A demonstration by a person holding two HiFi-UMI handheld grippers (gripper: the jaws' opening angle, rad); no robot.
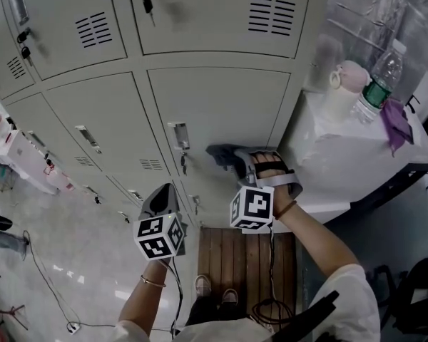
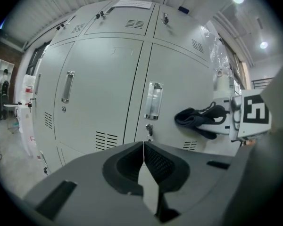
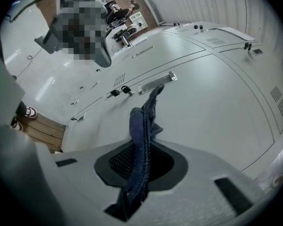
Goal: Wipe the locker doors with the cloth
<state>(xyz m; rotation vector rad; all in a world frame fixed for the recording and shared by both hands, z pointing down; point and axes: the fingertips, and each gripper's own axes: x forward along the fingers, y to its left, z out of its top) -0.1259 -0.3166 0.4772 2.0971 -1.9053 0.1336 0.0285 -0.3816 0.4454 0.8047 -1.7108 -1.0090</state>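
My right gripper [image 1: 228, 155] is shut on a dark blue cloth [image 3: 144, 135], and the cloth [image 1: 225, 153] lies against the pale grey locker door [image 1: 221, 109], right of its metal handle [image 1: 179, 135]. From the left gripper view the same cloth [image 2: 194, 117] hangs bunched at the right gripper's tips, against the door beside the handle [image 2: 154, 100]. My left gripper [image 1: 162, 199] is shut with nothing in it. It hangs lower and to the left, off the doors; its jaws [image 2: 143, 147] meet in a thin line.
Keys hang from locks on the upper doors [image 1: 147, 2]. A white table [image 1: 357, 155] stands right of the lockers with a plastic bottle [image 1: 379, 78], a purple cloth [image 1: 394, 120] and a pale mug [image 1: 346, 77]. A wooden pallet [image 1: 246, 258] lies at my feet.
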